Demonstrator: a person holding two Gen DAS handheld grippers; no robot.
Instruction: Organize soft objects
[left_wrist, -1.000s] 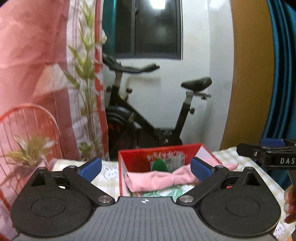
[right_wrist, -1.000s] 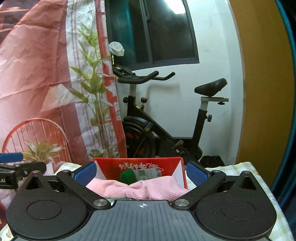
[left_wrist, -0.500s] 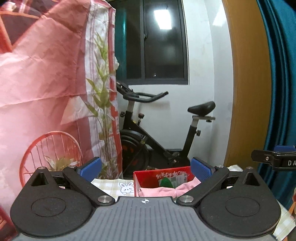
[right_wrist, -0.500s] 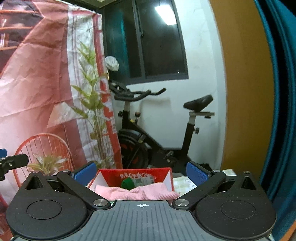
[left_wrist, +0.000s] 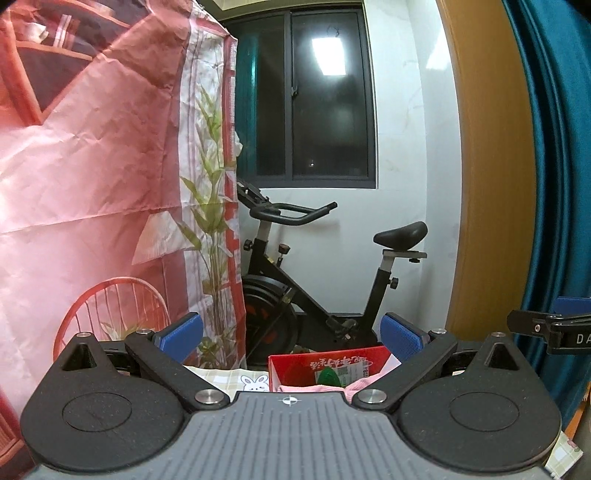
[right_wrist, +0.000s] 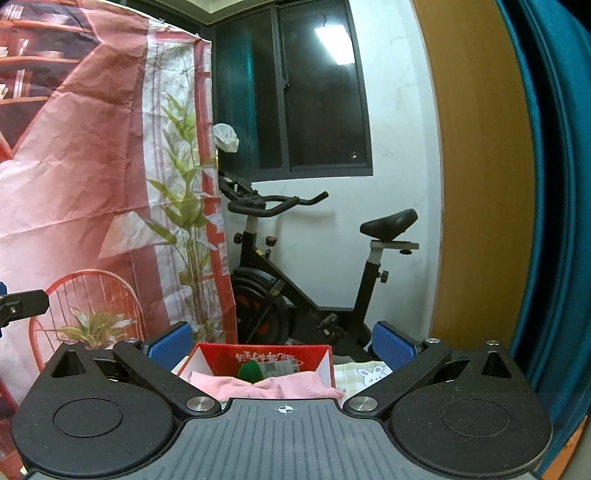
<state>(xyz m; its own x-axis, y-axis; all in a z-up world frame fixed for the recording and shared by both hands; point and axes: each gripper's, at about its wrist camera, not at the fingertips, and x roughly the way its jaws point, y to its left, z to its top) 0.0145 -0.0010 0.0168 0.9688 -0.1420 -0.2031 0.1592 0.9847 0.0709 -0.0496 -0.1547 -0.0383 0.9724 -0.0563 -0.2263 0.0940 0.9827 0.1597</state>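
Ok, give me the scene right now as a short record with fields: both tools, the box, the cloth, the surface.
left tool: open, empty, raised and level
right tool: open, empty, raised and level
red box: open top, on the checked tablecloth
pink cloth: draped over the box's near edge
in box: something green, a printed packet
background: exercise bike, window

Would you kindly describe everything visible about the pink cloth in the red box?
The pink cloth is a soft, finely ribbed fabric, bunched and pinched near its middle, draped across the open red box with one end spilling over the box's front edge. Nothing grips it; both jaws stand open above it. Its lower part is hidden.
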